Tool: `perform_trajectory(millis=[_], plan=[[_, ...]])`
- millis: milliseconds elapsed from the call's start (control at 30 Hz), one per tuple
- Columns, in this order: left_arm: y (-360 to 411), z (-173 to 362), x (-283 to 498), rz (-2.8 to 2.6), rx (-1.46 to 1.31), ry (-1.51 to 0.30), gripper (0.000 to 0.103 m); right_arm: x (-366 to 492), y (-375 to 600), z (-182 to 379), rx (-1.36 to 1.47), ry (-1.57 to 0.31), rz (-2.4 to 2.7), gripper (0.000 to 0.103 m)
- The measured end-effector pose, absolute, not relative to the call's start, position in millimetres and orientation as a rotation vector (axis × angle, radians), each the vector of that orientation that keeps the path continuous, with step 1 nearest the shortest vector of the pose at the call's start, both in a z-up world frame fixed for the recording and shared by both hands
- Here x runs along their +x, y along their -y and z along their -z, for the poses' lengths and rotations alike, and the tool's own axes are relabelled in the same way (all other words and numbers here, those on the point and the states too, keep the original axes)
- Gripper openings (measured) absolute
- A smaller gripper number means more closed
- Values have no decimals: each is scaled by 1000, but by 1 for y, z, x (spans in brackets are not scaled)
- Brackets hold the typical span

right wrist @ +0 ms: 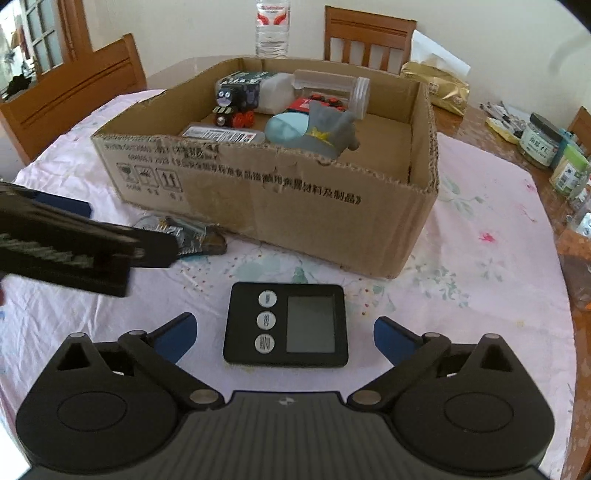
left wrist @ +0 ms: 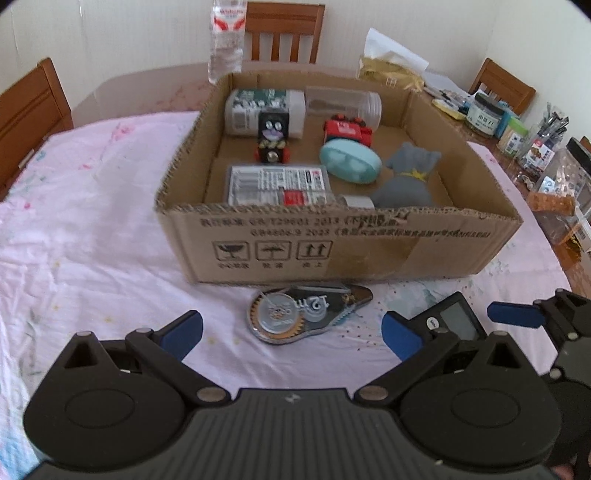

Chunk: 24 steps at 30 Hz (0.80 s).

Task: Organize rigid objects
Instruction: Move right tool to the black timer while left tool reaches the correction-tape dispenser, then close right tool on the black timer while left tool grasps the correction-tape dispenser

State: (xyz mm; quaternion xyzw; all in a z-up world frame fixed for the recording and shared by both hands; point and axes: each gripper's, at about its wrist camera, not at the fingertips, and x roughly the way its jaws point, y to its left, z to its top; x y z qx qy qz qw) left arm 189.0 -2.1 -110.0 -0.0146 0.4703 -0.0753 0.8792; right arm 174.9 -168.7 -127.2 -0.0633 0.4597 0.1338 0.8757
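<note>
A correction tape dispenser (left wrist: 303, 314) lies on the pink cloth just in front of the cardboard box (left wrist: 332, 243). My left gripper (left wrist: 291, 332) is open, its blue fingertips (left wrist: 184, 332) either side of the dispenser, not touching it. A black digital timer (right wrist: 286, 325) lies flat on the cloth between the open fingers of my right gripper (right wrist: 284, 339). The box (right wrist: 277, 195) holds a black toy train (left wrist: 271, 138), a red toy (left wrist: 349, 129), a teal case (left wrist: 351, 160), a grey plush (left wrist: 406, 181), bottles and a flat packet (left wrist: 277, 184).
A water bottle (left wrist: 227, 37) stands behind the box. Wooden chairs (left wrist: 284, 33) ring the table. Jars, pens and packets (left wrist: 517, 129) crowd the right side. The left gripper's body (right wrist: 74, 247) crosses the left of the right wrist view, over the dispenser (right wrist: 184, 232).
</note>
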Motion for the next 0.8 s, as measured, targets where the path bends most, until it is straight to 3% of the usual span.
perform_trajectory(millis=[800], plan=[[15, 135, 198, 31, 16, -974, 103, 169, 169, 134, -183, -928, -332, 103]])
